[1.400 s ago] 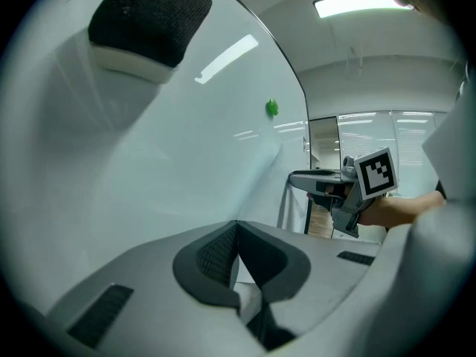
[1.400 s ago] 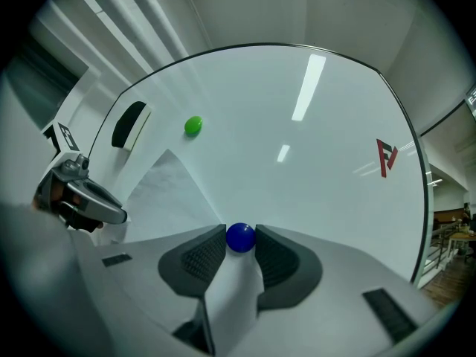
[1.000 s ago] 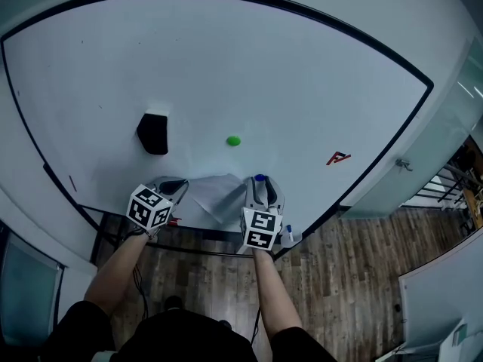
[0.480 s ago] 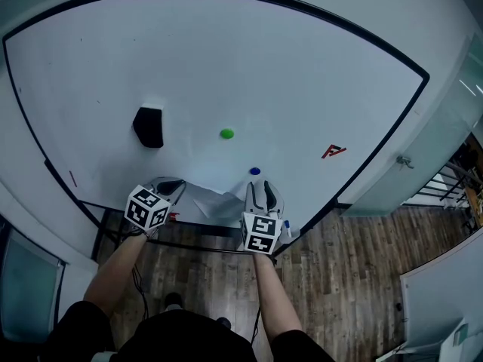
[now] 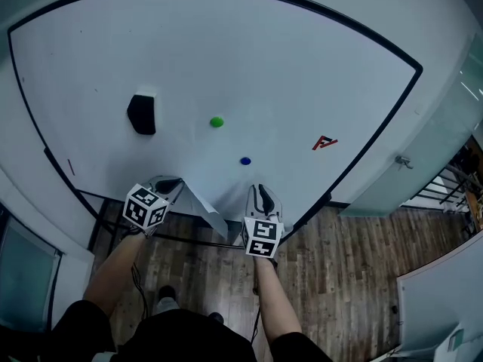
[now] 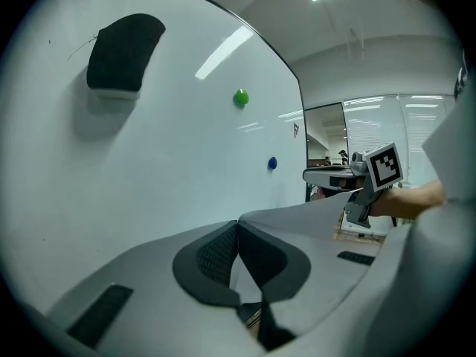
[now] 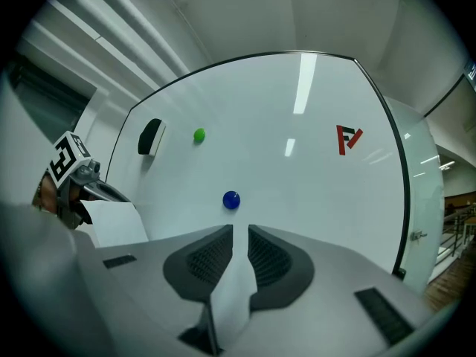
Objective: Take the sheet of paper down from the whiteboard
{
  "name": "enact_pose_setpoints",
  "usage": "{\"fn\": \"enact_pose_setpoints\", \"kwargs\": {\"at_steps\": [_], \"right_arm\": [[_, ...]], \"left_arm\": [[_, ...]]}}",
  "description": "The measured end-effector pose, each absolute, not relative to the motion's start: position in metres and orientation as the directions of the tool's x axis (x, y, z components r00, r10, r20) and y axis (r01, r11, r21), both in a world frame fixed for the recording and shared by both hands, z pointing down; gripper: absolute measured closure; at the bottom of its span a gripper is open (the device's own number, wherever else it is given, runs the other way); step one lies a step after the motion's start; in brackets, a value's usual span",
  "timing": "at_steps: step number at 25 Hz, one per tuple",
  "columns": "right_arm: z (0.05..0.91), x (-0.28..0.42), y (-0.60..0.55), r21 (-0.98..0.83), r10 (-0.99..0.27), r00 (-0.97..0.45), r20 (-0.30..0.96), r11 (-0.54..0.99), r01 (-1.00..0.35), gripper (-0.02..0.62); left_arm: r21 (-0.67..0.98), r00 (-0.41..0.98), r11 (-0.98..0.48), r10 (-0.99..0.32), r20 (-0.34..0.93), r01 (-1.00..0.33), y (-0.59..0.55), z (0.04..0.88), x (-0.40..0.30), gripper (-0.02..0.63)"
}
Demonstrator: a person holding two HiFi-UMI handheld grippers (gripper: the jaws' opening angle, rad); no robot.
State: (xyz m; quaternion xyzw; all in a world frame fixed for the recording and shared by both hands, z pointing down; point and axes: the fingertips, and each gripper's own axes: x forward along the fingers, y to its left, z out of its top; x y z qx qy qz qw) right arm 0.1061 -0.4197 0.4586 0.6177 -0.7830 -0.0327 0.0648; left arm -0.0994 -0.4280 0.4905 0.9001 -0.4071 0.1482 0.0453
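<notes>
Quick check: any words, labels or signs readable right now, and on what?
Red mark on the whiteboard: a logo shaped like "F" beside a slanted stroke; no word.
Two marker cubes: black-and-white square codes, no letters.
Sheet of paper: blank where visible.

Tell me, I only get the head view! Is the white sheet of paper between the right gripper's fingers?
Observer: Yes. The right gripper view shows the white sheet of paper standing between the fingers of the right gripper. They are closing but do not pinch it yet.
Operator: What about the other one?
Observer: The left gripper view shows the fingers of the left gripper shut on the same sheet, with a thin white sliver caught between them.
</notes>
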Motion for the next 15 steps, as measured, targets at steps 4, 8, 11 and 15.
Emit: {"fn": "enact_pose_setpoints", "kwargs": {"at_steps": [4, 8, 11, 15], "right_arm": [[0.464, 0.113, -0.410, 0.148, -0.966, -0.252, 0.058, 0.258, -0.955, 0.549], [0.464, 0.117, -0.401, 0.140, -0.959, -0.278, 0.050, 0.283, -0.949, 0.565], [0.465, 0.118, -0.393, 0.131, -0.953, -0.298, 0.053, 0.302, -0.944, 0.571], [0.471, 0.123, -0.386, 0.127, -0.947, -0.315, 0.063, 0.321, -0.938, 0.571]], "left_arm": [[-0.033, 0.614, -0.651, -0.731, 0.299, -0.759, -0.418, 0.495, -0.091, 0.584], [-0.032, 0.603, -0.639, -0.741, 0.295, -0.769, -0.408, 0.497, -0.085, 0.584], [-0.033, 0.595, -0.630, -0.749, 0.291, -0.776, -0.400, 0.498, -0.082, 0.584], [-0.033, 0.587, -0.621, -0.755, 0.291, -0.783, -0.391, 0.499, -0.078, 0.584]]}}
